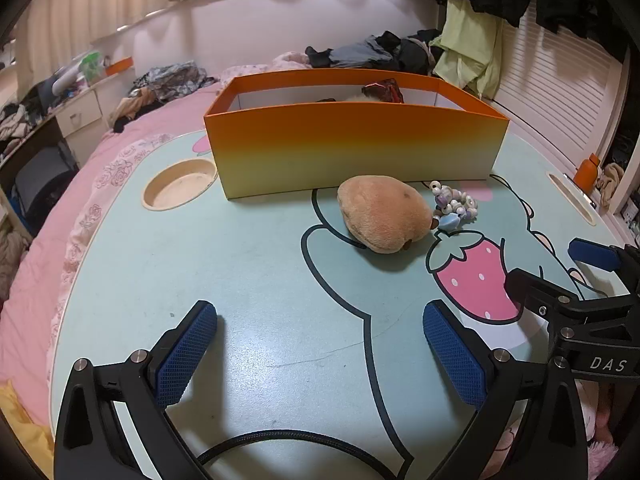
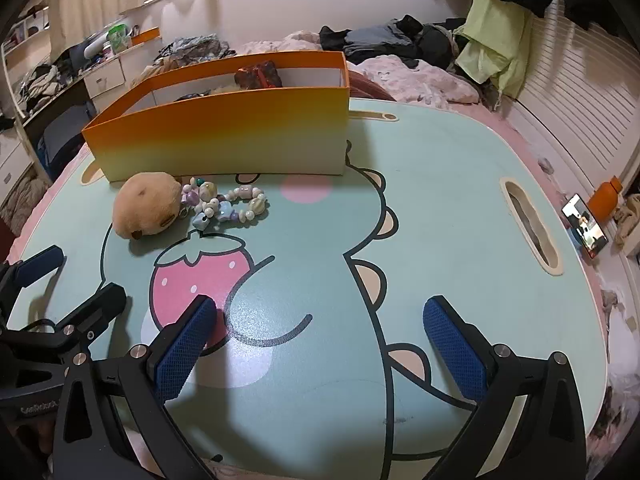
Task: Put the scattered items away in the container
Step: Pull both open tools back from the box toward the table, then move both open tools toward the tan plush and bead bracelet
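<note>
An orange-to-yellow cardboard box (image 1: 356, 148) stands open at the back of the lap table (image 1: 240, 260); a dark red item (image 1: 383, 90) and others lie inside. It also shows in the right wrist view (image 2: 224, 136). A tan plush toy (image 1: 384, 212) lies in front of the box, with a pastel bead bracelet (image 1: 456, 206) touching its right side. Both show in the right wrist view: plush (image 2: 146, 204), bracelet (image 2: 228, 206). My left gripper (image 1: 320, 360) is open and empty, near the table's front. My right gripper (image 2: 320, 350) is open and empty, to the right of the left one.
The table sits on a pink bed (image 1: 80, 184). It has a round cup recess (image 1: 180, 184) at left and a slot (image 2: 530, 224) at right. A phone (image 2: 584, 230) and an orange bottle (image 2: 606, 198) are off the right edge. Clothes (image 1: 384, 54) lie behind the box.
</note>
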